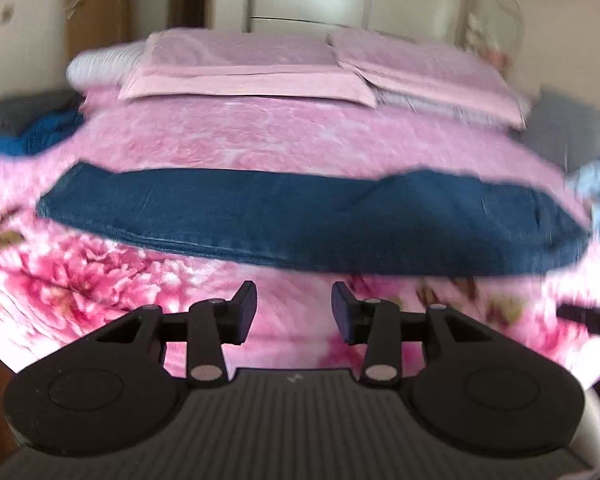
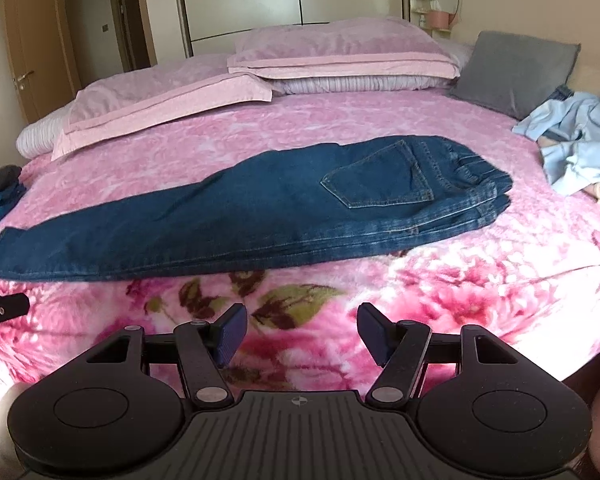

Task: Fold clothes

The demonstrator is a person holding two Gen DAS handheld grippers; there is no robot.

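Observation:
A pair of dark blue jeans [image 2: 260, 216] lies flat on the pink floral bedspread [image 2: 480, 280], folded lengthwise, waist and back pocket to the right, leg hems to the left. It also shows in the blurred left wrist view [image 1: 300, 220]. My left gripper [image 1: 294, 312] is open and empty, hovering over the bedspread just in front of the jeans' near edge. My right gripper [image 2: 302, 332] is open and empty, also short of the jeans' near edge. The tip of the left gripper [image 2: 0, 312] shows at the left edge of the right wrist view.
Two pink pillows [image 2: 340, 52] lie at the head of the bed. A grey cushion [image 2: 516, 72] and a crumpled light blue garment [image 2: 576, 140] sit at the right. A blue garment [image 2: 0, 204] lies at the left edge. A wardrobe and door stand behind.

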